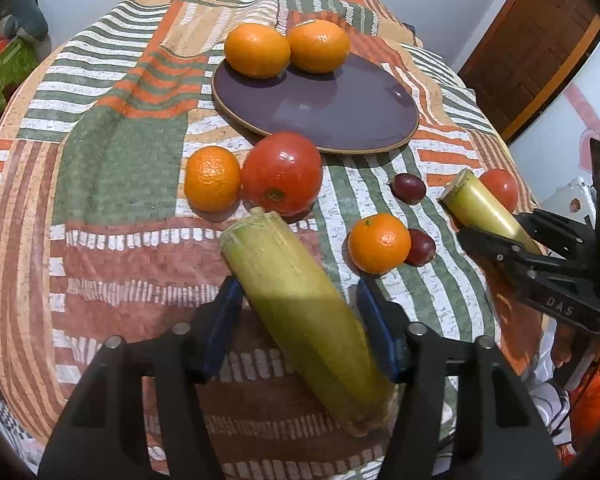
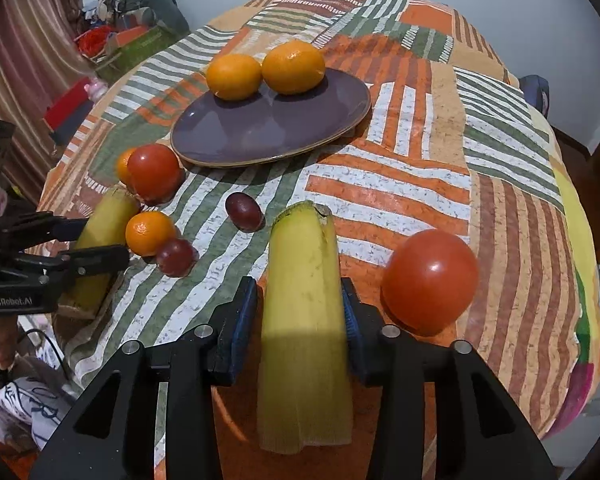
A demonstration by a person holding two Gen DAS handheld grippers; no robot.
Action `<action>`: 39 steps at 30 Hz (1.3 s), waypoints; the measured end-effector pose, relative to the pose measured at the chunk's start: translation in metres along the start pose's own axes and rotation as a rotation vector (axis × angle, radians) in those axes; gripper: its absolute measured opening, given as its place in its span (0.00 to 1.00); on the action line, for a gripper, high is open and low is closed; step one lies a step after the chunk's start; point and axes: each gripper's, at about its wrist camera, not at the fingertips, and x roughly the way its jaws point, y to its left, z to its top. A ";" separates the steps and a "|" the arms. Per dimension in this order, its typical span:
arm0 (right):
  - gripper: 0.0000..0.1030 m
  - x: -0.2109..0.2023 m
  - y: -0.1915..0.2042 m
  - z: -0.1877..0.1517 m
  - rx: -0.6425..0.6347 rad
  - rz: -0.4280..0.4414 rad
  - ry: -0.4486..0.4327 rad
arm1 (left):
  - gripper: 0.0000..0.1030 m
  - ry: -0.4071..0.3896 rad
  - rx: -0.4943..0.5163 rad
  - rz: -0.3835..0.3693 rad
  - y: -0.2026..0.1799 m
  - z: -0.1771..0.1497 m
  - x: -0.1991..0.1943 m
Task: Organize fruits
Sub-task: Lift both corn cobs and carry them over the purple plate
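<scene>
My left gripper (image 1: 298,282) is shut on a yellow-green corn ear (image 1: 300,312) that lies slantwise between its blue pads, low over the cloth. My right gripper (image 2: 298,282) is shut on a second corn ear (image 2: 304,320), which points straight ahead. A purple plate (image 1: 340,120) at the back carries two oranges (image 1: 257,50) (image 1: 318,45). In front of the plate sit a big tomato (image 1: 282,174), two small oranges (image 1: 212,178) (image 1: 379,242) and two dark red grapes (image 1: 410,188) (image 1: 420,246). Another tomato (image 2: 430,278) rests just right of the right gripper.
A striped patchwork cloth (image 2: 400,184) covers the round table. Boxes and clutter (image 2: 120,40) stand beyond its far left edge. A brown door (image 1: 532,48) is at the far right. Bare cloth lies right of the plate.
</scene>
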 end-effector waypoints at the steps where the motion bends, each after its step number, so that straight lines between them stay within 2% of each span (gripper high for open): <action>1: 0.31 -0.002 -0.002 0.000 0.006 0.006 -0.002 | 0.50 0.001 0.013 0.007 0.002 0.001 -0.002; 3: 0.31 -0.005 -0.006 -0.002 0.026 0.027 0.000 | 0.45 0.003 0.036 0.021 0.005 0.001 -0.006; 9: 0.31 -0.013 -0.004 -0.010 0.003 0.025 0.010 | 0.41 0.017 0.113 0.055 0.009 0.000 -0.010; 13: 0.34 -0.010 -0.005 -0.005 -0.003 0.048 0.023 | 0.41 0.026 0.094 0.051 0.013 0.001 -0.006; 17: 0.34 -0.003 -0.001 0.000 -0.023 0.032 0.025 | 0.41 0.046 0.040 0.032 0.018 0.005 0.005; 24: 0.31 -0.005 0.000 0.002 0.002 0.024 -0.012 | 0.37 0.016 0.036 0.040 0.013 0.007 0.002; 31: 0.31 -0.025 0.002 0.012 0.018 0.062 -0.088 | 0.36 -0.075 0.027 0.029 0.010 0.015 -0.032; 39: 0.31 -0.049 0.006 0.038 0.018 0.059 -0.211 | 0.36 -0.196 0.036 0.018 0.005 0.035 -0.072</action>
